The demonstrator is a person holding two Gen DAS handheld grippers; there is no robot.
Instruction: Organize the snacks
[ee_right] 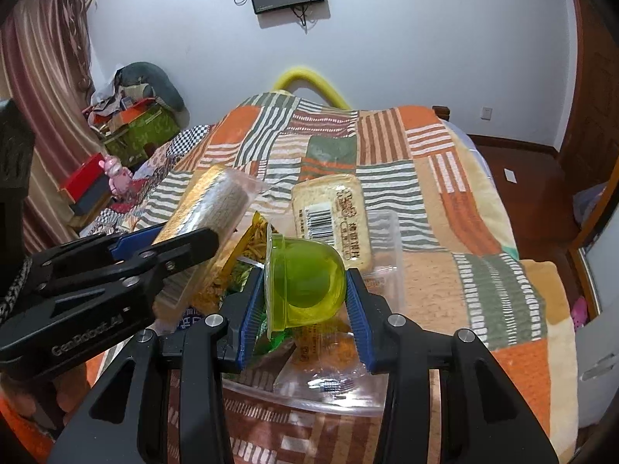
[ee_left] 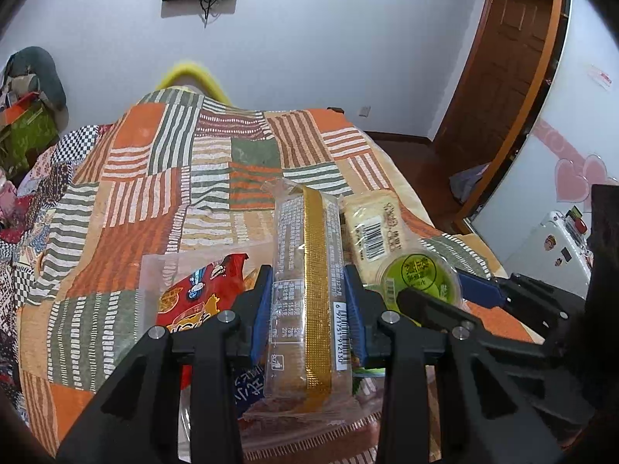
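Note:
My left gripper is shut on a long clear-wrapped cake bar with a gold stripe and holds it above a clear plastic bin of snacks. The bar also shows in the right wrist view, held by the left gripper. My right gripper is shut on a green jelly cup, tilted on its side above the bin's rim. The cup also shows in the left wrist view. A red snack bag lies in the bin.
A pale wrapped bread pack lies at the bin's far side, also in the left wrist view. The bin sits on a bed with a striped patchwork quilt. Boxes and clutter stand at far left.

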